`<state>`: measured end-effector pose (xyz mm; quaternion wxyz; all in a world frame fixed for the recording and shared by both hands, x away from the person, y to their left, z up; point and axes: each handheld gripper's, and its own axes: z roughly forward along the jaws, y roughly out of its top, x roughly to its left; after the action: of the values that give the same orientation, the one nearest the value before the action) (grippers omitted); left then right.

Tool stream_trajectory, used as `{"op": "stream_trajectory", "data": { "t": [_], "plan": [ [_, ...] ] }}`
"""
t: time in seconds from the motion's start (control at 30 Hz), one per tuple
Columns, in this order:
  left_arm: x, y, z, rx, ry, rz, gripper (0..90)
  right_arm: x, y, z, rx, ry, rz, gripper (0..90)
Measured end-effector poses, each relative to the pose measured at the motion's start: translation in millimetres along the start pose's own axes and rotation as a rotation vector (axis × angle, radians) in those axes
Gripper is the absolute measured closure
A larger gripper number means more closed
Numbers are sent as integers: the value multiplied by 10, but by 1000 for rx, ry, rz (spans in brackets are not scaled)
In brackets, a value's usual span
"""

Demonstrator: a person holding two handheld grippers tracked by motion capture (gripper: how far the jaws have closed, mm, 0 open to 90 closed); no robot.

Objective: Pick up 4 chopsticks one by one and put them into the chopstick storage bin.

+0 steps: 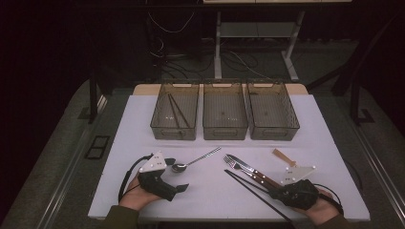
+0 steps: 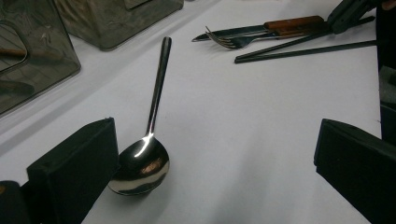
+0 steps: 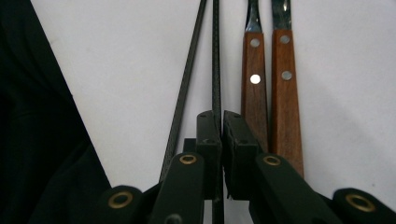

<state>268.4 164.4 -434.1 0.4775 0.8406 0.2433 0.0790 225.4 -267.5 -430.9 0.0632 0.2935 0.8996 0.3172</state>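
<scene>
While the white table (image 1: pixel 143 114) carries everything, three clear bins stand in a row along its far side: the left bin (image 1: pixel 157 129), with a pair of dark sticks lying in it, the middle bin (image 1: pixel 225 129) and the right bin (image 1: pixel 274 131).

Next in size, the left gripper (image 1: pixel 179 177) rests on the near left of the table in the person's left hand (image 1: pixel 136 195). Its jaws stand spread wide with nothing clamped; in the left gripper view the bowl of the spoon (image 2: pixel 142 165) sits just beside the left jaw, its handle running away toward the bins.

On the near right, the right gripper (image 3: pixel 221 135), held by the right hand (image 1: pixel 322 207), has its jaws pressed together, pinching one black chopstick (image 3: pixel 216 60). The second chopstick (image 3: pixel 187 79) lies loose on the table just left of the jaws, angling away from the gripped one.

Just beside the chopsticks lie a wooden-handled fork (image 3: pixel 254 88) and knife (image 3: pixel 286 93), side by side, handles toward the right gripper. A small tan strip (image 1: pixel 282 156) lies beyond that gripper, too small to identify.
</scene>
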Motion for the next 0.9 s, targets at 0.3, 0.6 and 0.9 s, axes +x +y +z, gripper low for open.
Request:
{"op": "stream_trajectory", "data": {
  "t": [0.3,0.6,0.9],
  "plan": [
    [0,2,1,3,0,2,0,-41,26,-100,-58,0,15,857],
    [2,2,0,6,0,6,0,-82,44,-162,-104,2,27,858],
    [1,1,4,7,1,2,0,-132,101,-202,-141,15,38,858]
  ]
}}
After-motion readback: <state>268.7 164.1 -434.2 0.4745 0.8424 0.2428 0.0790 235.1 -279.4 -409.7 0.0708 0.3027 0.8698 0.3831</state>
